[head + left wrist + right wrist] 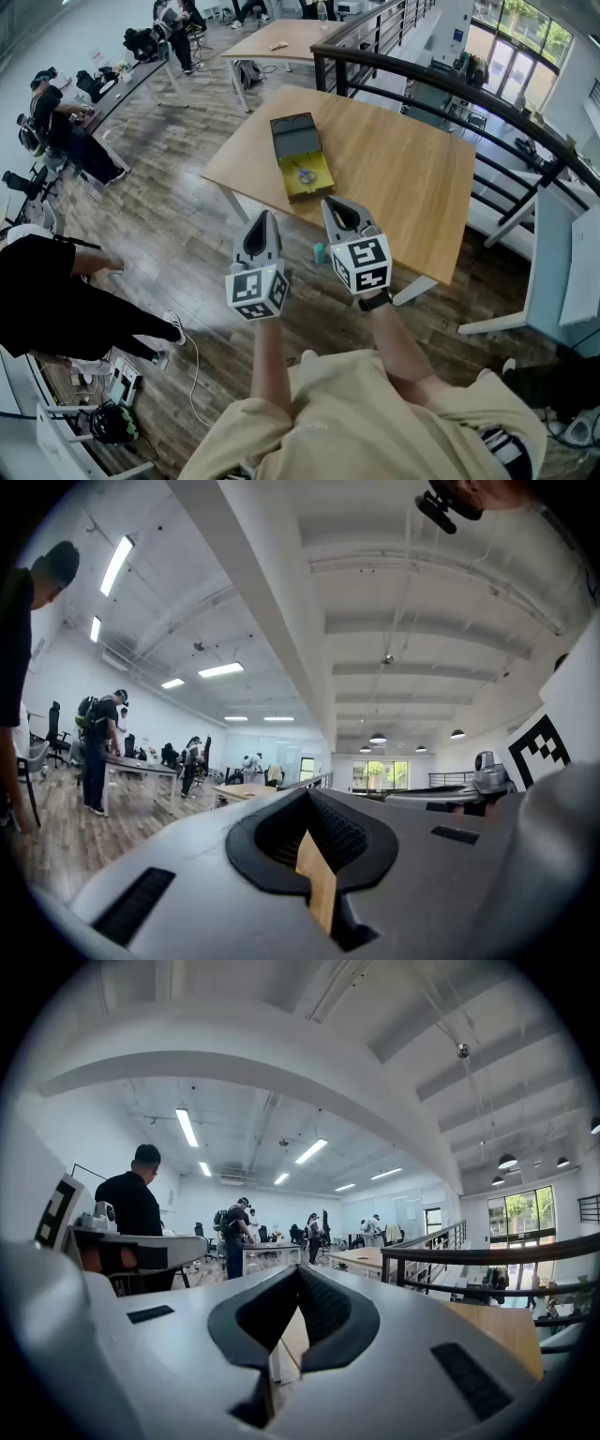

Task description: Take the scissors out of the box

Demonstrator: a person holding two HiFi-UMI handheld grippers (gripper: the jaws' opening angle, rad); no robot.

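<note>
Scissors [305, 174] lie inside the open yellow box [321, 190].

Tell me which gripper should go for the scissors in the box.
Right, probably. The right gripper shows over the table's near edge, nearer the scissors in the open box; the left gripper hangs short of the table. Both are shut and empty.

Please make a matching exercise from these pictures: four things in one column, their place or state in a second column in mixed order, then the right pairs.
1. scissors
2. box lid
3. right gripper
4. table

A. light wood, bears the yellow tray
B. shut, empty, short of the table
C. inside the yellow tray
D. dark, lies beyond the tray

Pairs: 1-C, 2-D, 3-B, 4-A
</note>
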